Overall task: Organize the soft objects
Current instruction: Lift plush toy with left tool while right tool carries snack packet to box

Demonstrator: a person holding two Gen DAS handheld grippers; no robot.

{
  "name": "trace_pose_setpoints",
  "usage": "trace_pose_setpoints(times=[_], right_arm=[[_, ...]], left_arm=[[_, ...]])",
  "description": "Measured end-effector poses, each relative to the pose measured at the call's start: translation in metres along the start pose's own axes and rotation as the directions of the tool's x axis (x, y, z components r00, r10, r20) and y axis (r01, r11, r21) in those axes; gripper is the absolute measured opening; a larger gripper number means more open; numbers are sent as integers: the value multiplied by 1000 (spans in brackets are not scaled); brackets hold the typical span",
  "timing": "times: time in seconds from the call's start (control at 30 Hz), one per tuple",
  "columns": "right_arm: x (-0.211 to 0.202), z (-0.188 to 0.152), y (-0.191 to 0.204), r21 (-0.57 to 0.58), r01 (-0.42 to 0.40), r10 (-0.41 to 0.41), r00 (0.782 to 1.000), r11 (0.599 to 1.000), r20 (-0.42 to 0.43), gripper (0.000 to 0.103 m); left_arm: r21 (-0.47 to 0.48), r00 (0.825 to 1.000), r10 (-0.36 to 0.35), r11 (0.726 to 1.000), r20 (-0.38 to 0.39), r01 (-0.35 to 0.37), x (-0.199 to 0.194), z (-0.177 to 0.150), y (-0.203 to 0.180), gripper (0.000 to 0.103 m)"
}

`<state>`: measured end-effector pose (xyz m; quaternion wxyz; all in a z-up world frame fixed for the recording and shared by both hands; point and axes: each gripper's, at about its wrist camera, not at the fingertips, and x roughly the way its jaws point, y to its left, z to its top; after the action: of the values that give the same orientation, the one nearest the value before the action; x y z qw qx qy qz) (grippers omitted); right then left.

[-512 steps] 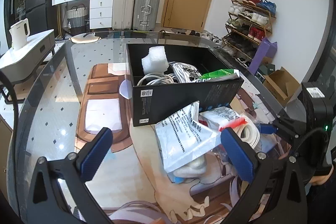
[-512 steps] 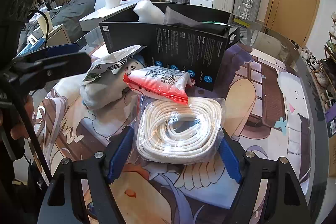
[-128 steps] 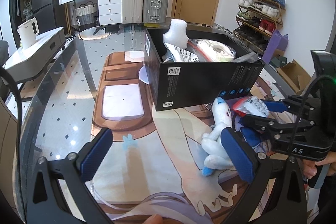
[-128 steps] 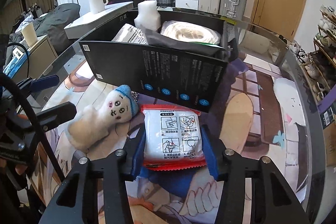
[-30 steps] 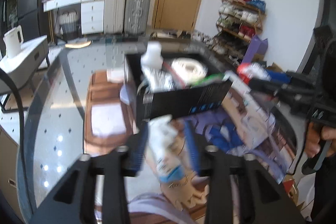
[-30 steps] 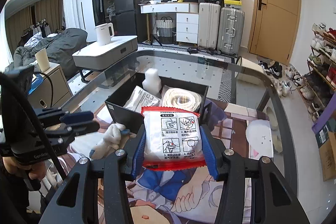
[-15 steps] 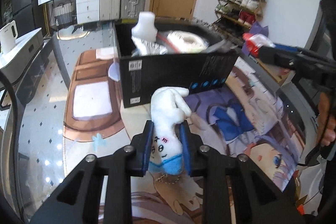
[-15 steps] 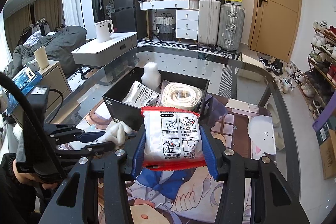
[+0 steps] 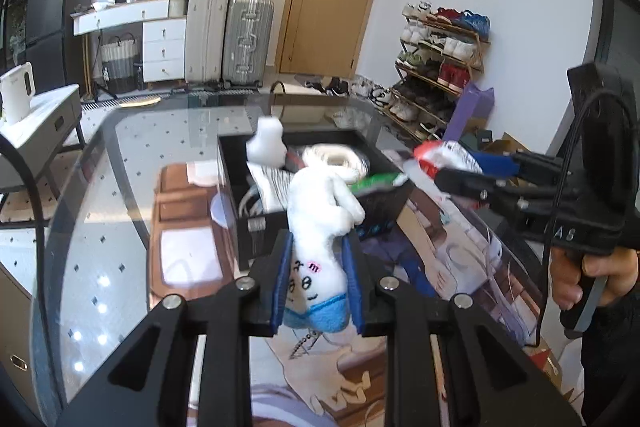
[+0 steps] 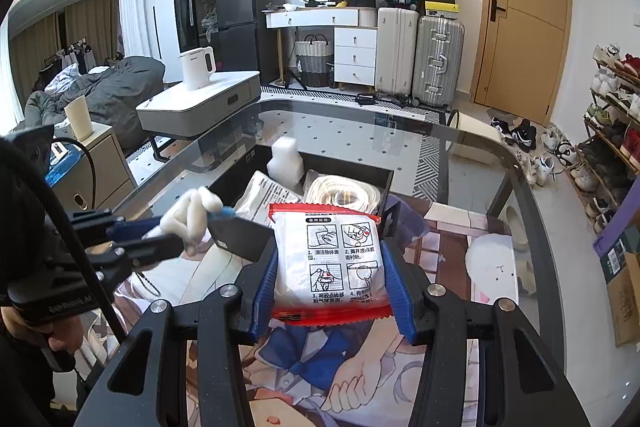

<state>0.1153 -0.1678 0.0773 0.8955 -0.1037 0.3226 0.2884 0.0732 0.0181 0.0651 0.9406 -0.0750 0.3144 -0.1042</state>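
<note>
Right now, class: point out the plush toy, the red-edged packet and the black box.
plush toy (image 9: 316, 227), left wrist view, white body above the fingers
packet (image 10: 340, 263), right wrist view, printed front
black box (image 10: 240, 235), right wrist view, near wall

We see white plush (image 9: 320, 223), blue cap, face upside down, raised before box (image 9: 256, 231). Red-edged packet (image 10: 330, 259) upright, aloft near box. In box: rope coil (image 10: 342, 193), printed bag (image 10: 266, 197), foam block (image 10: 286, 161).
</note>
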Motion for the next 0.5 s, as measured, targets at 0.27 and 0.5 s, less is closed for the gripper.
trace_pose_setpoints(times=[0.27, 0.5], right_arm=[[8, 9, -5, 0, 12, -12, 1000, 1000, 6, 50], [26, 20, -9, -5, 13, -13, 1000, 1000, -8, 50]], left_arm=[[8, 999, 3, 1000, 41, -4, 3, 25, 6, 23], [-5, 999, 11, 1000, 32, -11, 24, 40, 13, 23]])
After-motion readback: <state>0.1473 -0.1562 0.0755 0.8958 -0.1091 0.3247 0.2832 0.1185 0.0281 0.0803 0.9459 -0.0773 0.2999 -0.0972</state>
